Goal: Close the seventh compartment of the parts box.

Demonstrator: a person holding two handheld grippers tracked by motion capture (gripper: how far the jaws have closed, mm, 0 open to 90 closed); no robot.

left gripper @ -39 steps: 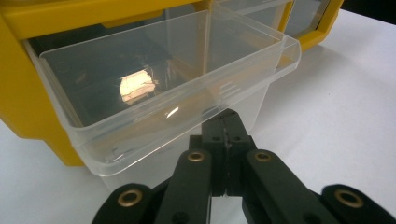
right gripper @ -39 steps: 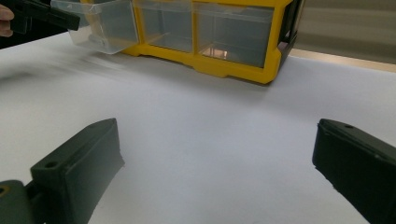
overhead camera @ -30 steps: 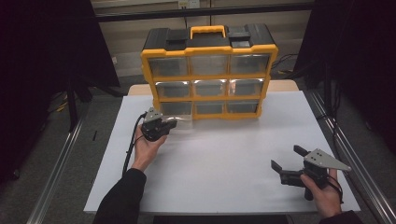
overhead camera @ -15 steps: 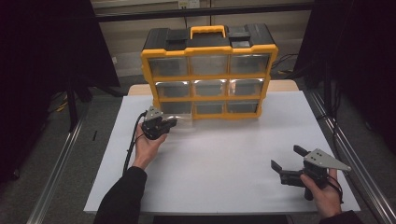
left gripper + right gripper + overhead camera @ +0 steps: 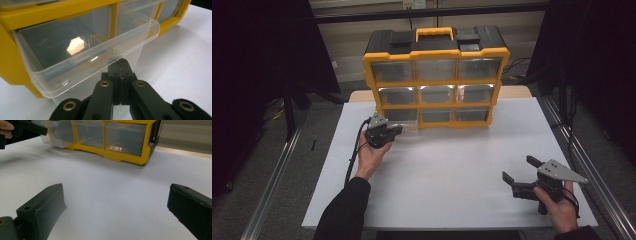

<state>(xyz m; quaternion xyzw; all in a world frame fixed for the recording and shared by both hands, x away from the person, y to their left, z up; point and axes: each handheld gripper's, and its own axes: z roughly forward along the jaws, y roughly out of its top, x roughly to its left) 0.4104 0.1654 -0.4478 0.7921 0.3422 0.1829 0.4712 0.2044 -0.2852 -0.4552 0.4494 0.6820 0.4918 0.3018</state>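
A yellow and black organizer (image 5: 437, 50) with three rows of clear drawers stands at the far side of the white table (image 5: 452, 165). Its bottom-left clear drawer (image 5: 82, 50) is pulled partly out and looks empty. My left gripper (image 5: 121, 71) is at that drawer's front wall just under the lip, jaws pressed together on it. In the high view the left gripper (image 5: 393, 131) sits at the organizer's lower left corner. My right gripper (image 5: 517, 167) stands open near the table's front right, with nothing between its jaws (image 5: 115, 202).
The organizer's other drawers (image 5: 125, 137) are pushed in. White tabletop lies between the two grippers. Metal rails (image 5: 272, 190) run along both sides of the table, and a cable (image 5: 354, 155) trails from the left gripper over the tabletop.
The left gripper has shifted slightly right and toward the organizer, still at the drawer's front. The right gripper has stayed put.
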